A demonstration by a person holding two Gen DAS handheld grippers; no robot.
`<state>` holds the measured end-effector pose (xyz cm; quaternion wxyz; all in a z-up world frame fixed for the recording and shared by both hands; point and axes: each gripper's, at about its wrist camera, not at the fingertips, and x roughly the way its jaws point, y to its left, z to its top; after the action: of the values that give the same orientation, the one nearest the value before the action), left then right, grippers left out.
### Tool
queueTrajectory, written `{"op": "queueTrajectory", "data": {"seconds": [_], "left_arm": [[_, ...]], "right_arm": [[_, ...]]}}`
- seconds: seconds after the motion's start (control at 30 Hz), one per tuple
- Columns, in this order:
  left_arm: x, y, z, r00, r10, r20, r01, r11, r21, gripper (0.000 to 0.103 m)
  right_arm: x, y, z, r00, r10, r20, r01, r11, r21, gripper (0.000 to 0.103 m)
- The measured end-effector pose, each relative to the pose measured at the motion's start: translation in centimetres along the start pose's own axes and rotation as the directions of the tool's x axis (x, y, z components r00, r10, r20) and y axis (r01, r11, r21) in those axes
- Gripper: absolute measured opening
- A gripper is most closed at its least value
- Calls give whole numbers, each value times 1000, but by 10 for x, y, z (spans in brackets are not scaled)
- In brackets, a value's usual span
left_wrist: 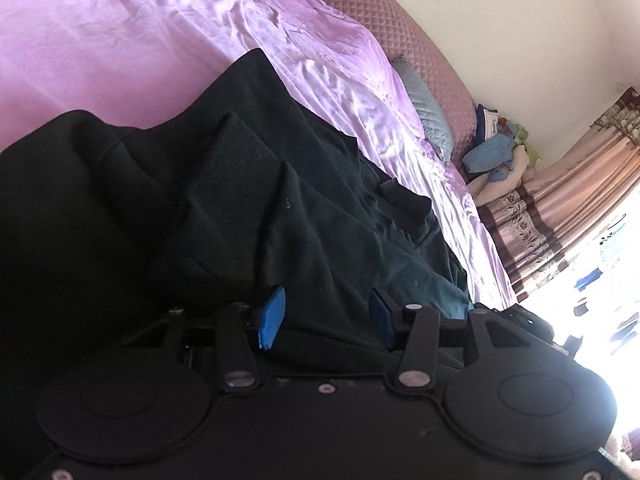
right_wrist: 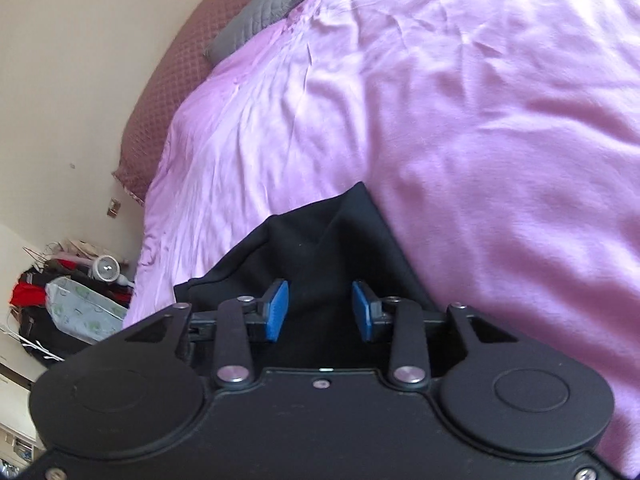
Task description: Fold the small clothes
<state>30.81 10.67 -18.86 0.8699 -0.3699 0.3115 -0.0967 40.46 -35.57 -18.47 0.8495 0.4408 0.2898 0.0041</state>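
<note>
A dark green-black garment [left_wrist: 240, 184] lies rumpled in thick folds on the lilac bedsheet [left_wrist: 120, 40]. My left gripper [left_wrist: 326, 316] sits low over its near edge. Its blue pads [left_wrist: 274, 316] stand wide apart with cloth lying between them, and I see no pinch. In the right wrist view a black corner of the garment [right_wrist: 320, 240] rises in a tent-like fold on the sheet [right_wrist: 480, 120]. My right gripper [right_wrist: 320, 312] is right at this corner. Cloth fills the gap between its blue pads [right_wrist: 278, 310], which stand apart and show no clear squeeze.
A quilted maroon headboard [left_wrist: 400, 28] curves behind the bed, with a grey-blue pillow [left_wrist: 428, 108] against it. Toys and clothes [left_wrist: 496, 148] are piled by striped curtains [left_wrist: 560, 208]. Left of the bed stand a small white fan [right_wrist: 106, 268] and a heap of clothes [right_wrist: 52, 304].
</note>
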Motion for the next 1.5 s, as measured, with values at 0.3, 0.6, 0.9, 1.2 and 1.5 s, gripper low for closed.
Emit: {"op": "queueTrajectory", "data": {"seconds": [0.3, 0.6, 0.9, 1.2, 1.5], "left_arm": [[-99, -26, 2, 998, -69, 12, 68, 996, 52, 51], [-231, -18, -25, 993, -100, -57, 108, 983, 146, 56], [-318, 49, -96, 981, -99, -166, 122, 984, 133, 62], [-347, 126, -125, 980, -19, -196, 17, 1000, -11, 62], [-327, 139, -129, 952, -98, -291, 77, 994, -83, 62]], "right_arm": [[-138, 48, -36, 980, 146, -133, -173, 960, -219, 52], [-315, 21, -113, 961, 203, -187, -263, 874, -408, 68], [-370, -63, -151, 954, 2, -300, -149, 870, -469, 67], [-374, -117, -170, 926, -22, -376, -130, 918, -375, 68], [-372, -123, -175, 906, 23, -423, -180, 924, -336, 70]]}}
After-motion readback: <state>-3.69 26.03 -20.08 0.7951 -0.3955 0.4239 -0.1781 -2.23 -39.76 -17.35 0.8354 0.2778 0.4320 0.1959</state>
